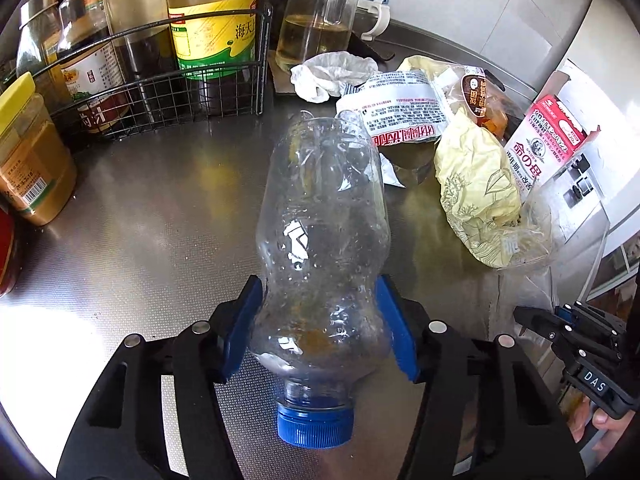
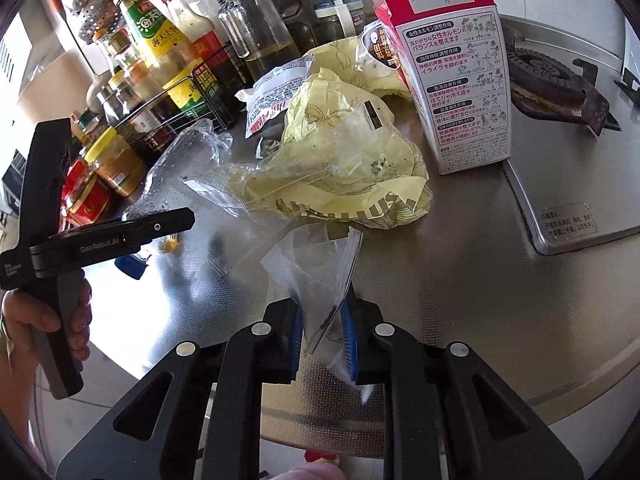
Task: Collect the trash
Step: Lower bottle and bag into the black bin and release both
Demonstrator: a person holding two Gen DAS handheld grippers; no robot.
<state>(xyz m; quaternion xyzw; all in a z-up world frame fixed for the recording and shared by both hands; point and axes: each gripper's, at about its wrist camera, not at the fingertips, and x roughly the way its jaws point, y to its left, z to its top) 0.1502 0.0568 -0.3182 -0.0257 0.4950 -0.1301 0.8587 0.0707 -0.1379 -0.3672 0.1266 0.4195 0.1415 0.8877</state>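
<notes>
A: We log the left gripper (image 1: 320, 320) first. Its blue pads (image 1: 394, 330) press on both sides of a clear plastic bottle (image 1: 324, 216), clamped at the narrow waist near the neck. The blue cap (image 1: 315, 424) points toward the camera, and the bottle's base points away toward the far litter.

B: We agree. The bottle lies low over the steel counter (image 1: 160, 216); whether it touches the surface we cannot tell.

A: The right gripper (image 2: 324, 332) has its jaws nearly together, pinching a clear plastic bag (image 2: 316, 264) between the pads. The bag rises from the grip as a crumpled fan.

B: Just beyond it we note a yellow printed wrapper (image 2: 344, 164), crumpled, near the middle of the counter. A red and white carton (image 2: 456, 72) stands upright to the right of the wrapper, near the stove edge.

A: Farther back, a white printed packet (image 2: 272, 96) lies flat, and in the left wrist view a crumpled white tissue (image 1: 332, 74) sits behind it.

B: At far left, a wire rack (image 1: 160, 80) holds sauce bottles; a yellow-lidded jar (image 1: 32, 160) stands just beside the rack.
</notes>
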